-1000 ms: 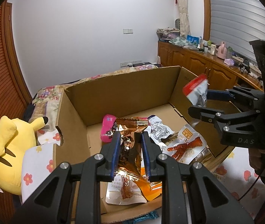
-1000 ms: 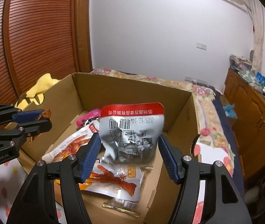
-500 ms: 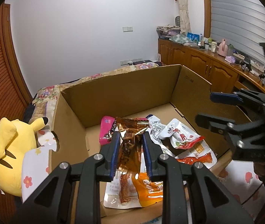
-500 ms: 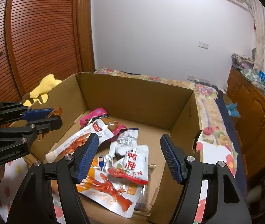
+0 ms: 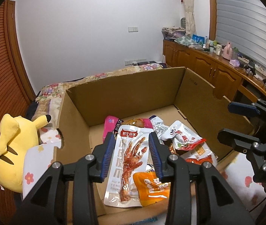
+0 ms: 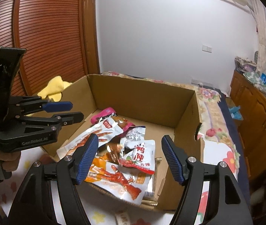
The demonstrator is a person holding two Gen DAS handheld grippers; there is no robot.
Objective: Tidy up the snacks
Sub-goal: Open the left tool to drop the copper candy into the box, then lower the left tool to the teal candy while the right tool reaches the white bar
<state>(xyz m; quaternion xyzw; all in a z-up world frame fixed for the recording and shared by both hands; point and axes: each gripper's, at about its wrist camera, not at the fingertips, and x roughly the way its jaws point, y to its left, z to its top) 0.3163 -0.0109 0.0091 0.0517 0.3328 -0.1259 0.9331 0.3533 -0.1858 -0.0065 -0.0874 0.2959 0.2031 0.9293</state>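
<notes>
The left gripper hangs over the open brown cardboard box, jaws opening with nothing pinched; the white chicken-foot snack pouch lies loose below them. The right gripper gapes wide and empty above the red-and-white duck snack packet.

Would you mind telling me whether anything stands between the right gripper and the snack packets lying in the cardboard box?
Nothing visible does. The right gripper hangs open above the cardboard box, whose top is open, and the snack packets lie exposed below it. The left gripper is off to the side, its jaws opening and empty.
</notes>
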